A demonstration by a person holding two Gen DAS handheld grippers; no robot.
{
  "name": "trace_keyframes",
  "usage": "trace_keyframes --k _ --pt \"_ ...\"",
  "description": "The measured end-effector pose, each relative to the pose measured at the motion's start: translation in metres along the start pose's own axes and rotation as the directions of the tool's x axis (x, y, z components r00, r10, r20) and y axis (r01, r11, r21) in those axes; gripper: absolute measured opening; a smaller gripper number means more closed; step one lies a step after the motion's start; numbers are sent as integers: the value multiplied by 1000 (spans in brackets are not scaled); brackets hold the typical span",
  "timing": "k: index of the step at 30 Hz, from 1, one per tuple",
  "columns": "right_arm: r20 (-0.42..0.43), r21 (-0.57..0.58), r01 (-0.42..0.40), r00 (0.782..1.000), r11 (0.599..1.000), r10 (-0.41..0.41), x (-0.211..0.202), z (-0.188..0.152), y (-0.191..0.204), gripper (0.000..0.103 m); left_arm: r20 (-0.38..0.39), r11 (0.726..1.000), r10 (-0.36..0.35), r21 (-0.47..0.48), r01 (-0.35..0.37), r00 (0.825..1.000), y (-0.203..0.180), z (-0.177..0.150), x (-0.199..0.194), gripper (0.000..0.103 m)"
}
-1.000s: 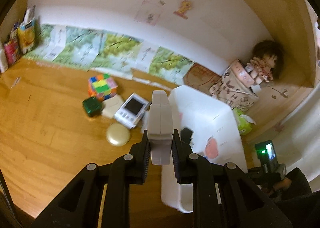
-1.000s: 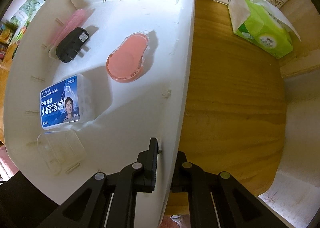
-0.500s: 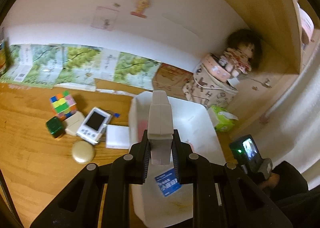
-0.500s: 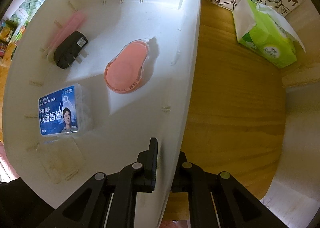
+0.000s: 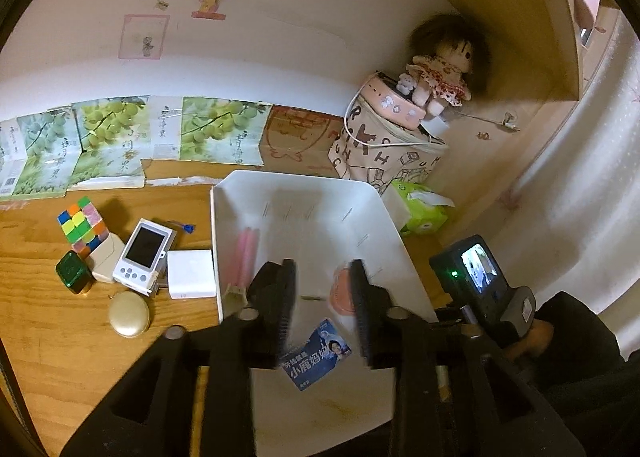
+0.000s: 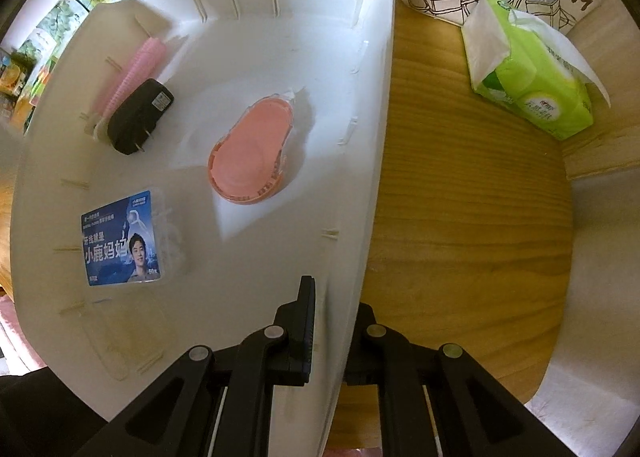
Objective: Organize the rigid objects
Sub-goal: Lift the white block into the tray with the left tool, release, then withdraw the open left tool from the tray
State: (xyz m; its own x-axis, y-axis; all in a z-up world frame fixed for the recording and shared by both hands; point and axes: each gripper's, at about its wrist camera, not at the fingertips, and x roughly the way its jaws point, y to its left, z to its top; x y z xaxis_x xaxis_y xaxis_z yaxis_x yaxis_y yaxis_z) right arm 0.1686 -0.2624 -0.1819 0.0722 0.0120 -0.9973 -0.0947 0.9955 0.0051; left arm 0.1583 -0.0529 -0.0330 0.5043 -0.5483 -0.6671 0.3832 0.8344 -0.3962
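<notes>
My left gripper (image 5: 322, 275) hovers over the white bin (image 5: 394, 241), its jaws opening with nothing between them. A blurred white block (image 6: 154, 19) shows at the bin's far left side. In the bin lie a blue-labelled clear box (image 6: 120, 237), a pink tape dispenser (image 6: 252, 153), a black charger (image 6: 140, 121) and a pink ridged piece (image 6: 144, 65). My right gripper (image 6: 334, 317) is shut on the bin's right wall (image 6: 372, 161). Left of the bin sit a colour cube (image 5: 82, 225), a green cube (image 5: 74, 272), a white handheld device (image 5: 144, 257), a white adapter (image 5: 190, 273) and a gold disc (image 5: 129, 319).
A green tissue pack (image 6: 528, 89) lies right of the bin on the wooden table (image 6: 460, 237). Behind it stands a printed bag (image 5: 384, 153) with a doll (image 5: 440, 73) on top. Grape-printed cartons (image 5: 120, 137) line the back wall. A sleeve and hand (image 5: 560, 337) hold the right gripper.
The left gripper moved right over the bin and opened; the grey-white block it held has left its fingers. The right gripper stayed clamped on the bin wall.
</notes>
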Motion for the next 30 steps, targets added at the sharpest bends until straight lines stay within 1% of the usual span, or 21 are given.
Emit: trace_keyframes --k 1,2,3,5,8,13,18,20,23,27,30 --pt "2 2 -1 1000 1000 1 -1 -1 0 11 7 1000 8 -6 -8 1000 1 0 -1 53" --pt "3 4 -2 1000 1000 2 -2 -2 0 11 20 1000 20 -18 -20 1000 3 -1 -5 63" --pt "5 6 -3 1000 1000 3 -3 -3 -1 11 33 999 32 -29 -31 999 6 -2 -8 69" --pt "7 11 -4 1000 1000 4 -4 -6 -1 11 49 996 69 -57 -66 996 11 -2 -12 71" --pt "9 14 -6 1000 1000 6 -6 -9 -2 11 51 988 119 -110 -112 992 24 -5 -17 71" --pt "11 19 -8 1000 1000 8 -9 -12 -1 11 42 966 161 -210 -149 986 50 -13 -30 71" --pt "13 39 -15 1000 999 15 -6 -5 -8 11 52 942 204 -282 -182 977 74 -18 -46 72" --pt "14 48 -21 1000 999 21 -9 -1 -12 11 50 929 245 -297 -220 968 83 -19 -52 72" --pt "16 56 -20 1000 998 19 -9 0 -15 11 33 913 287 -312 -263 957 95 -20 -58 72" --pt "20 78 -15 1000 997 13 -12 1 -17 11 14 896 323 -326 -301 946 109 -21 -66 72" --pt "26 105 -10 1000 994 7 -16 1 -19 11 -10 885 358 -315 -343 934 116 -20 -69 72"
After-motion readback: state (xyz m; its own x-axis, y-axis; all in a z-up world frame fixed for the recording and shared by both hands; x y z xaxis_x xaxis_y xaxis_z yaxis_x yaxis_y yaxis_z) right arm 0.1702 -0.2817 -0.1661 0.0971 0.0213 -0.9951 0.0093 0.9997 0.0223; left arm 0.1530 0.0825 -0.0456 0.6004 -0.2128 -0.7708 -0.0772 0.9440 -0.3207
